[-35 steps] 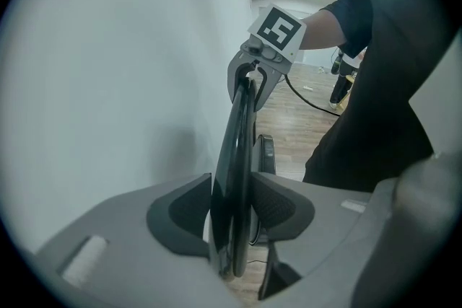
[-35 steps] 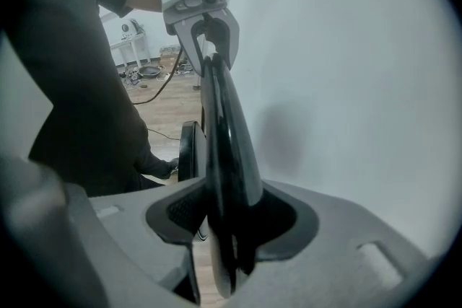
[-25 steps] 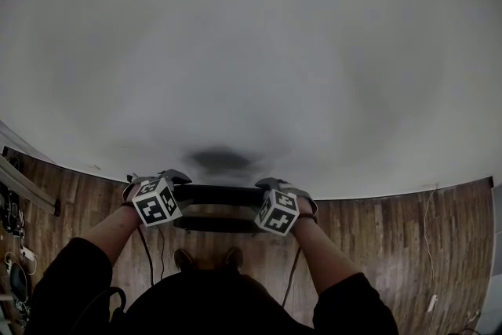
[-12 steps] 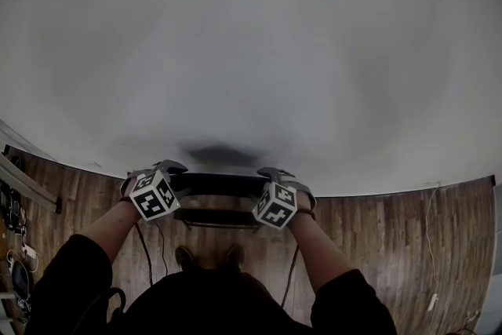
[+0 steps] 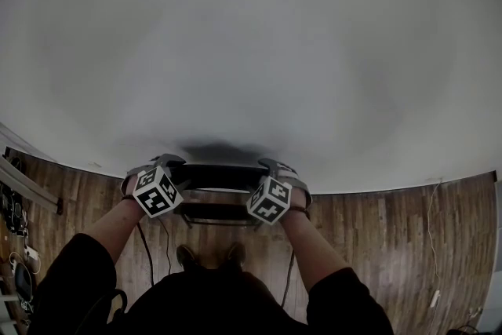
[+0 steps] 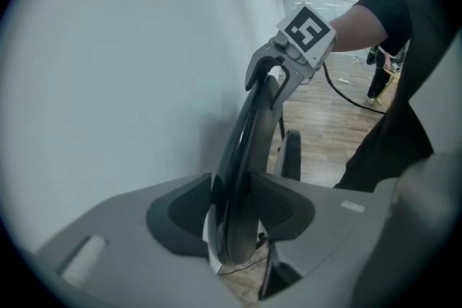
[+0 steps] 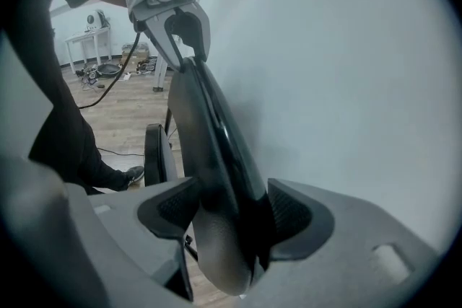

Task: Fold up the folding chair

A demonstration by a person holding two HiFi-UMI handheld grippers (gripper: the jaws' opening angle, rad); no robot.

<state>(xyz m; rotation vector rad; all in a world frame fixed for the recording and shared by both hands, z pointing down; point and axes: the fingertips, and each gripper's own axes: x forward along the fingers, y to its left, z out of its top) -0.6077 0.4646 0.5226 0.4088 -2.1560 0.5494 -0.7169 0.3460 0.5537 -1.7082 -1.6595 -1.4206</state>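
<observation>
Letting go one side at a time looks wise. The folded chair (image 5: 222, 177) stands on the floor by the wall (image 5: 251, 43). The left gripper (image 6: 234, 216) clamps its backrest. The right gripper (image 7: 229, 216) has just been opening and sits loose around the backrest. Hold the left side firm until the chair settles.

The black folding chair (image 5: 218, 176) stands at six o'clock in the head view, its curved backrest (image 6: 249, 148) uppermost. Its padded seat (image 7: 155, 155) is tipped nearly upright just below.
</observation>
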